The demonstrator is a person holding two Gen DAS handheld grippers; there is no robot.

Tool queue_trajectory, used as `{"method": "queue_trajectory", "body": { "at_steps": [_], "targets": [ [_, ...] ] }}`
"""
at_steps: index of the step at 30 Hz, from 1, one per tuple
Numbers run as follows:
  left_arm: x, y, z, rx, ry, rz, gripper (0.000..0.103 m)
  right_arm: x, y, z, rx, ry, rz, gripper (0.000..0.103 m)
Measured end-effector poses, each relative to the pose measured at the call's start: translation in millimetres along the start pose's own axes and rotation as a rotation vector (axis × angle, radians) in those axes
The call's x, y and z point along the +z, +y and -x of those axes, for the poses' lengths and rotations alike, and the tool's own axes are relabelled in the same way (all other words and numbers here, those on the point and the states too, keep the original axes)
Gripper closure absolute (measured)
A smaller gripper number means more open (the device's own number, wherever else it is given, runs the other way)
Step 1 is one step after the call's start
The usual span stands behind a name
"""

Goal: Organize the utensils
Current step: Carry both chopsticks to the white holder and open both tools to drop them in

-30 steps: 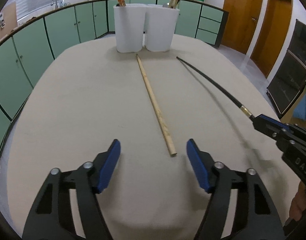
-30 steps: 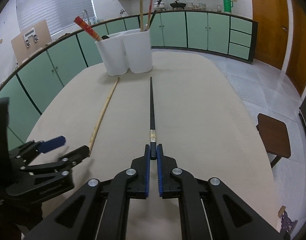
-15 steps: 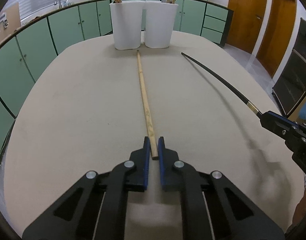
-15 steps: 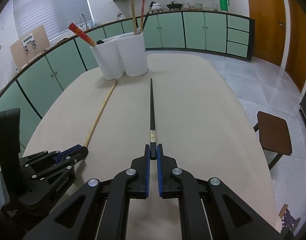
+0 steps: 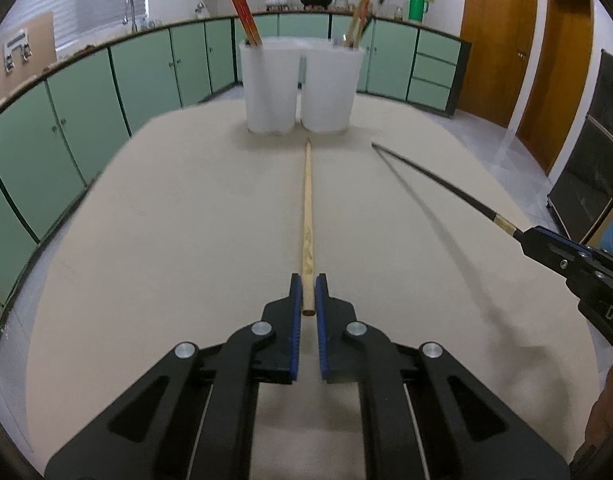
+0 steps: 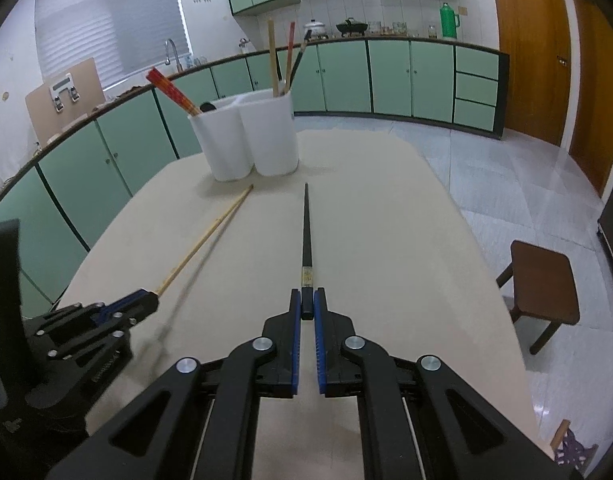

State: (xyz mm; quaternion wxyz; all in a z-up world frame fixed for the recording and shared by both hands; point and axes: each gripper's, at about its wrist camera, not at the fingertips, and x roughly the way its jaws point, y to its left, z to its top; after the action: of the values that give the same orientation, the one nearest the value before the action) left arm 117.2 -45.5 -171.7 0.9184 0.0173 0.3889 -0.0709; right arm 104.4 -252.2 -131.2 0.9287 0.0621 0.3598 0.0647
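Now, from the left wrist view, the left gripper has its fingers clamped on the near end of a pale wooden chopstick. That stick runs straight ahead over the beige surface, its tip close to the foot of the white holder that stands near the far edge. Red chopsticks lean out of the holder's left compartment and wooden ones out of its right. At the right side of this view the right gripper holds a black chopstick, whose shadow falls on the surface beneath it, so it seems to be lifted clear.

From the right wrist view, the right gripper's fingers are pressed together on the thick end of the black chopstick, which points toward the holder's right compartment. The left gripper shows at the lower left, near the left edge of the surface, with the wooden chopstick angling from it toward the holder.

Both sticks look gripped, so the step in hand appears to be carrying them to the holder. The next move likely calls for raising each stick, tilting it tip-down, and lining it over the compartment that suits it without knocking the sticks that stand there.
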Motion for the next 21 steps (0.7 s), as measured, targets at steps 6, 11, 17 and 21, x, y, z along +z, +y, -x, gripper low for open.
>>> {"method": "queue_trajectory", "body": {
  "at_steps": [6,11,17,21],
  "targets": [
    [18.2,5.1,29.2,0.011,-0.088,0.0,0.097,19.5,1.7,13.5,0.01,-0.051,0.021,0.097],
    [39.2,8.3,49.2,0.006,-0.158,-0.006,0.097,42.1,6.1,25.9,0.023,-0.103,0.055,0.097],
    [67.8,11.7,70.9,-0.005,-0.243,-0.024,0.097,76.8,11.7,39.7,0.056,-0.156,0.095,0.097],
    [91.4,14.4,81.4,-0.015,-0.291,-0.029,0.097,104.2,20.2,43.4,0.076,-0.158,0.123,0.097]
  ]
}}
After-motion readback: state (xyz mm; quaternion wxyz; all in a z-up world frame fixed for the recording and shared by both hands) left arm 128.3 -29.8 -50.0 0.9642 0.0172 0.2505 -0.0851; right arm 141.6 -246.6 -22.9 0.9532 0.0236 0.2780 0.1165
